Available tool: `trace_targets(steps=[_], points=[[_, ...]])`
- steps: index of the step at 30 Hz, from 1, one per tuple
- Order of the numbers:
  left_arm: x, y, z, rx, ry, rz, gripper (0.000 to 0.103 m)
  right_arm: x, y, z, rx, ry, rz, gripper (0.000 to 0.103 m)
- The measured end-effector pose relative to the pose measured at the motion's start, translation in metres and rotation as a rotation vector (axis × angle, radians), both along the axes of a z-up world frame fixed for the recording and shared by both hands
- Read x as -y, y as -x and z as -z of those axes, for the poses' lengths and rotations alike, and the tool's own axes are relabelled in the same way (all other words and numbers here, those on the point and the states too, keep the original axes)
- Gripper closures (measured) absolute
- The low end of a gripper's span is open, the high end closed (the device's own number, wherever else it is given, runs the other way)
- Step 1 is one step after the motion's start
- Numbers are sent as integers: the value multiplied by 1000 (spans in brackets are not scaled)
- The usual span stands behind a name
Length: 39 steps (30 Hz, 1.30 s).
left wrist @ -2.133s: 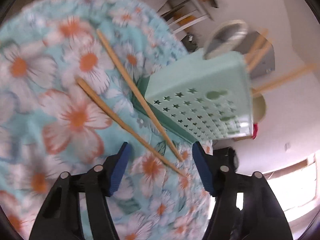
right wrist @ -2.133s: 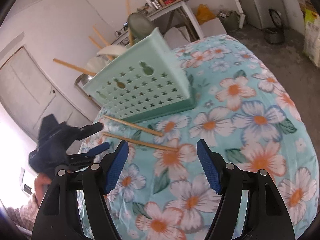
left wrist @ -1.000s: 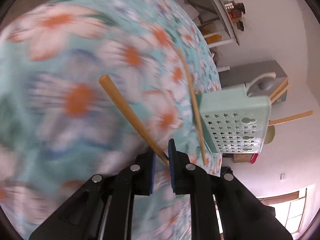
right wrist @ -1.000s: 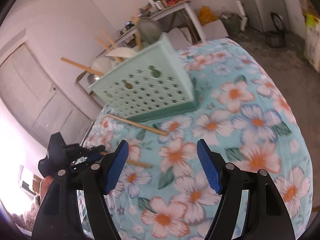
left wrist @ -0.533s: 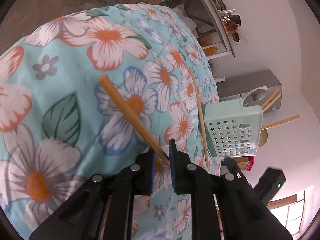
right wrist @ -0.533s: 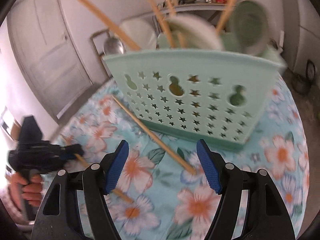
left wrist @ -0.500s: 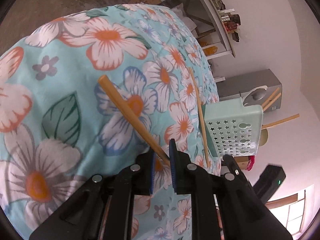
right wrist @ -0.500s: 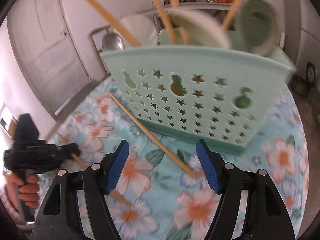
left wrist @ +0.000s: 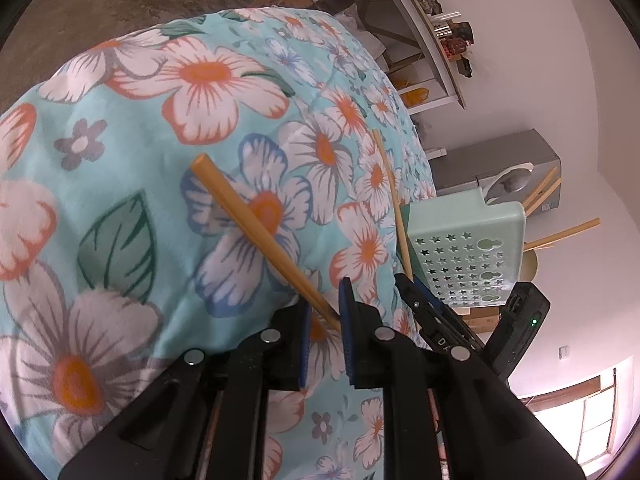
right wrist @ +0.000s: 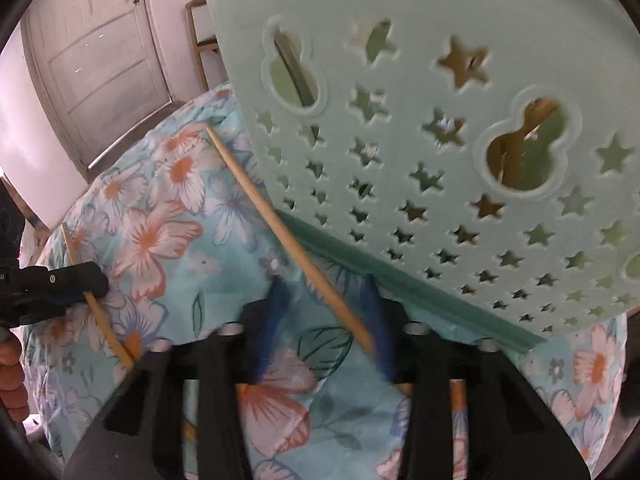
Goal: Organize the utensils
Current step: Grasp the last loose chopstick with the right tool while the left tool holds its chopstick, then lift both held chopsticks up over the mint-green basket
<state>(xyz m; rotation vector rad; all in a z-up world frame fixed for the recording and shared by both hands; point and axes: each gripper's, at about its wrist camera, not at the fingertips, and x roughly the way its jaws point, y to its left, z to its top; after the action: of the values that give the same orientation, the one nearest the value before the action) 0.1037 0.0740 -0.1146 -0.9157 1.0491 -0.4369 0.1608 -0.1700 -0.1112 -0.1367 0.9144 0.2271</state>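
My left gripper [left wrist: 324, 312] is shut on one wooden chopstick [left wrist: 256, 228], which juts out over the floral cloth; it also shows at the left of the right wrist view [right wrist: 100, 316]. A second chopstick [right wrist: 288, 240] lies on the cloth along the foot of the mint-green perforated utensil basket [right wrist: 440, 128]. My right gripper [right wrist: 324, 320] is down around that chopstick's near end, jaws blurred and partly closed, still apart. In the left wrist view the second chopstick [left wrist: 390, 196] runs to the basket [left wrist: 464, 256], with the right gripper [left wrist: 424, 308] at its near end.
The basket holds several chopsticks and a ladle [left wrist: 508, 180]. The floral cloth [left wrist: 140, 160] drops off to bare floor at the top left. A door [right wrist: 100, 64] and a chair [right wrist: 200, 32] stand behind the table; shelves [left wrist: 432, 32] line the far wall.
My right gripper has come in close to the basket, lowered over the second chopstick, and its jaws have narrowed. My left gripper stays shut on the first chopstick.
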Motion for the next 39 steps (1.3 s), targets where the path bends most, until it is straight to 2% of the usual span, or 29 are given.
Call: trace_targets(steps=[3,6,10,16,19,24,27,30,32,36,39], points=[[1,0,-1,4,-1,1,89,-5,8,0,-5,13,-25,89],[2,-3,-4,7,-16,15,89,-8,20,1,-17,35,-50,93],[4,-7,-16,34,-60,27,89,-6,40,3,-59,-22,-56,97],[7,-6,-42,107,-126,70,90,6,86,2,-132,-156,-49,98],[16,-6,-49,133,-171,101,90,10,113,5,-144,-190,-40,98],[27,-11,-44,117,-172,119,90,39,143,5,-152,-325,35,98],[29,-12,-35,94,-171,114,90,52,151,2,-139,-329,81,98],[27,-15,-26,65,-175,106,89,66,152,2,-129,-275,124,98],[26,-17,-23,53,-171,102,89,81,152,-1,-138,-276,133,97],[29,-19,-22,57,-182,103,88,96,148,-18,-92,-245,156,64],[27,-19,-20,53,-173,94,88,90,131,-29,-55,-250,142,61]])
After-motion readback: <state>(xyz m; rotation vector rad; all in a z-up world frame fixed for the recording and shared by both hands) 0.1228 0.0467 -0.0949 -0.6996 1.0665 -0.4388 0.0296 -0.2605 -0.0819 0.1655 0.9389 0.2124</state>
